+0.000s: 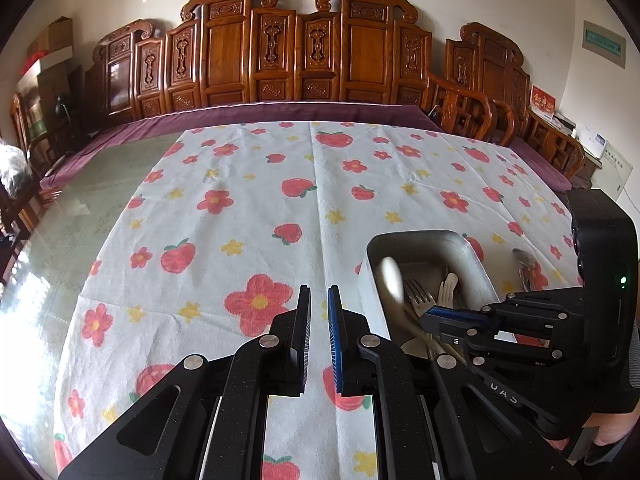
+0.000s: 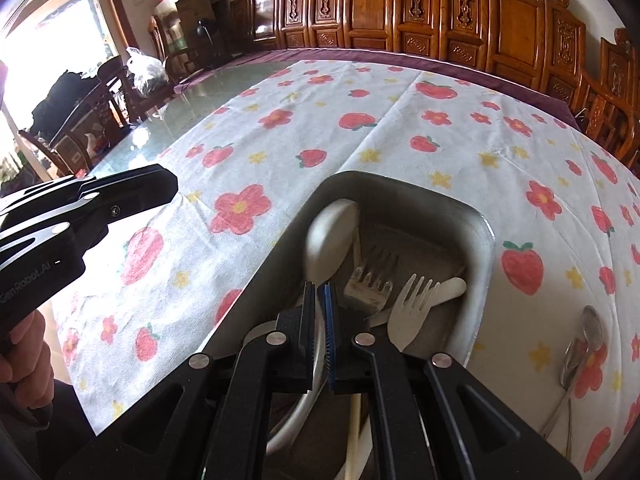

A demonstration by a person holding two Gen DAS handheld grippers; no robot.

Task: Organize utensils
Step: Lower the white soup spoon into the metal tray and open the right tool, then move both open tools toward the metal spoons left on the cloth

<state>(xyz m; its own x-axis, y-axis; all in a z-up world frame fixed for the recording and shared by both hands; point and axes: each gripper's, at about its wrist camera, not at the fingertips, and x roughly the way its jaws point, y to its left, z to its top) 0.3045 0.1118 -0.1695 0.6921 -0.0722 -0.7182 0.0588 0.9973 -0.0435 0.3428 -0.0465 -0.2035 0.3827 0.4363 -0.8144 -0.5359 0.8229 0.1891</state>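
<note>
Over metal tray (image 2: 476, 240), my right gripper (image 2: 319, 292) pinches white spoon (image 2: 332, 232) handle, bowl pointing away; left gripper (image 1: 319, 300) near-closed, empty

The flowered tablecloth (image 1: 224, 208) lay bare left of and beyond the metal tray (image 2: 476, 240), leaving broad room to pass up to the carved wooden bench (image 1: 280, 52) at the far edge. Inside the tray, a white spoon (image 2: 332, 236), a metal fork (image 2: 372, 276) and a white plastic fork (image 2: 412, 308) crowded the floor. Right of the tray, two metal spoons (image 2: 584, 344) on the cloth narrowed that side. The right gripper (image 2: 320, 312) hung over the tray's near end, the left gripper (image 1: 319, 336) just left of the tray.
</note>
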